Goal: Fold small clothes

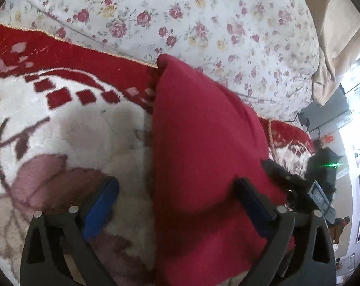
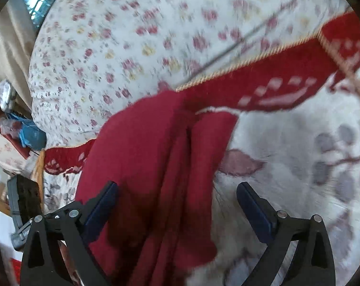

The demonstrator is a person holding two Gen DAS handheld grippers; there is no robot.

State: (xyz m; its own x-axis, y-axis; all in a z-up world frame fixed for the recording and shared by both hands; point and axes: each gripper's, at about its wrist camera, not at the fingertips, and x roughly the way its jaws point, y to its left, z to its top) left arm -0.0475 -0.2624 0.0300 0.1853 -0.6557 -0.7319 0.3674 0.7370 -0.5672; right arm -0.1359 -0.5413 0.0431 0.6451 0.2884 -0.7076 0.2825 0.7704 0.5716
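A dark red garment (image 1: 203, 147) lies folded lengthwise on a white and red plush blanket (image 1: 60, 124). My left gripper (image 1: 177, 190) is open just above the garment's near end, with its left edge running between the blue fingers (image 1: 101, 205). The right gripper shows at the right of this view (image 1: 299, 188). In the right wrist view the same garment (image 2: 151, 157) lies in long folds. My right gripper (image 2: 177, 195) is open over its near end, and the right finger (image 2: 253, 207) is over the blanket (image 2: 287, 143).
A floral quilt (image 1: 203, 23) lies beyond the blanket's red border (image 1: 84, 54); it also shows in the right wrist view (image 2: 132, 35). A beige curtain (image 1: 334, 35) hangs at the right. Clutter and a dark box (image 2: 25, 197) sit past the bed's left edge.
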